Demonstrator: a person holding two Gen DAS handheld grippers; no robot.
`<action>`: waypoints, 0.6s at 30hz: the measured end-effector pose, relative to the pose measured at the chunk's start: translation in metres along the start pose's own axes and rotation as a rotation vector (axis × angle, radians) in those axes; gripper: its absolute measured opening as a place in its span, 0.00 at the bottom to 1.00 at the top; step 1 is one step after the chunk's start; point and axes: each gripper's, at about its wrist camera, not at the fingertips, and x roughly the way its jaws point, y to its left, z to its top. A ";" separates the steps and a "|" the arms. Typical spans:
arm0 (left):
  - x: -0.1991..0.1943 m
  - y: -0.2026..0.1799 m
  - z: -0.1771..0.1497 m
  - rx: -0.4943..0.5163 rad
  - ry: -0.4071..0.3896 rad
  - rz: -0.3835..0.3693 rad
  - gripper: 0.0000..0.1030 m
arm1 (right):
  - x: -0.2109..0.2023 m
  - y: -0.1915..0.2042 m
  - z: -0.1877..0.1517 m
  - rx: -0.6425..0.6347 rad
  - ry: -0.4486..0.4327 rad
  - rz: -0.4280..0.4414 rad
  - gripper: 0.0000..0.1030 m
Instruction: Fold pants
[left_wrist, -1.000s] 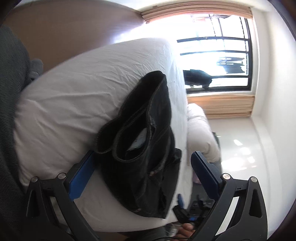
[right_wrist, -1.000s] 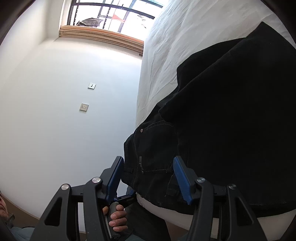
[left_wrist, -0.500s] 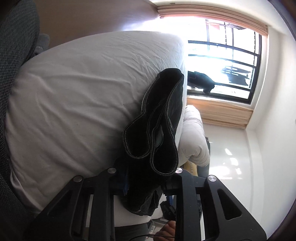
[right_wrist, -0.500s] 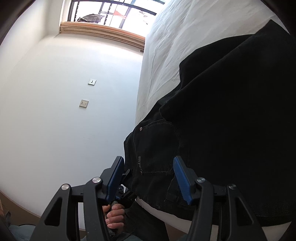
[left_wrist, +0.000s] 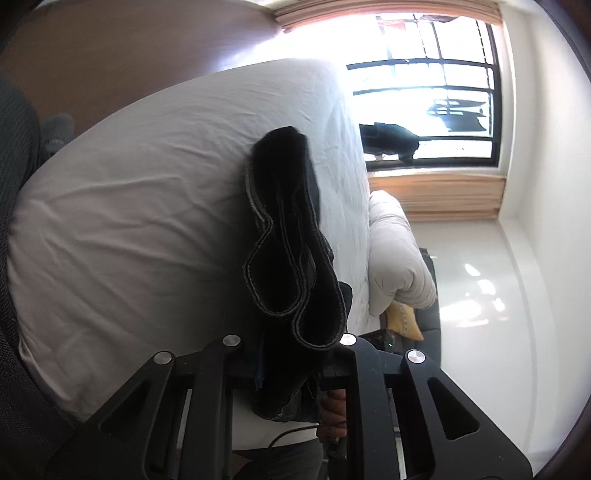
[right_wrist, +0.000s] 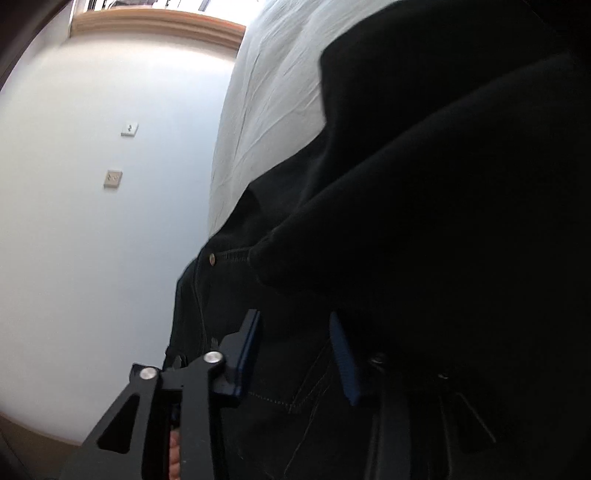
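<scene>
Now the white bed (left_wrist: 129, 229) is seen carrying the black pants (left_wrist: 291, 251), folded into layers near its edge. Their hems are clamped by the narrowed left gripper (left_wrist: 288, 347), while the waist is straddled by the right gripper (right_wrist: 295, 354), 2 blue pads parted.

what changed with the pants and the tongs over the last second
The left tongs, wide open around the black pants a second ago, closed on the bunched layers and now hold them gathered. The right tongs narrowed somewhat and pushed in, with denim between the blue pads; whether they grip is unclear. The pants remain on the white bed.
</scene>
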 end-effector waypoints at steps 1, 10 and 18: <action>0.001 -0.008 0.000 0.024 0.000 0.002 0.16 | 0.000 -0.005 0.000 0.019 -0.007 -0.012 0.08; 0.011 -0.096 -0.017 0.269 0.030 0.021 0.16 | -0.036 0.004 -0.012 -0.007 -0.126 0.128 0.90; 0.101 -0.229 -0.073 0.632 0.177 -0.002 0.16 | -0.122 -0.018 -0.006 0.033 -0.253 0.192 0.98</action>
